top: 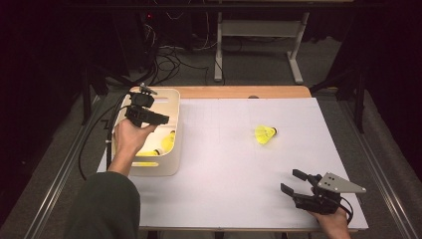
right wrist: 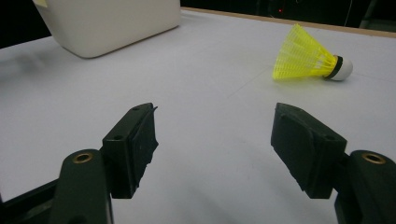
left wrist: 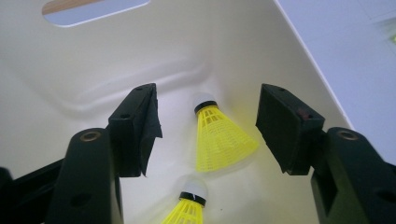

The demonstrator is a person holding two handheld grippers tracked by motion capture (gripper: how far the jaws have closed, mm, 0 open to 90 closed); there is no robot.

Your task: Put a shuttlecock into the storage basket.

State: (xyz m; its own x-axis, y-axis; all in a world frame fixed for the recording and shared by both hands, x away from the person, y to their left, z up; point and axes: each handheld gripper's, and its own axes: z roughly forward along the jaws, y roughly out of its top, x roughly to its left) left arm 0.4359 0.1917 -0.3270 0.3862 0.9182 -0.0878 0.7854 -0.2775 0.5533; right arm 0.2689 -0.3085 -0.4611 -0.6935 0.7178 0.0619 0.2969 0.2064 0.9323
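While I hover, surface: white table sheet [top: 239, 164], wooden far edge, dark room.
Writing: none legible.
My left gripper [left wrist: 205, 135]: released over cream plastic bin [top: 171, 99], left edge.
My right gripper [right wrist: 215, 149]: released.

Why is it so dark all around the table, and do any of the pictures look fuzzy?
In the high view the white table is lit while the floor and room beyond stay nearly black. In the left gripper view the lower shuttlecock is soft and cut off by the frame edge; the upper shuttlecock looks sharper. In the right gripper view the shuttlecock on the table is fairly crisp, with a faint shadow.
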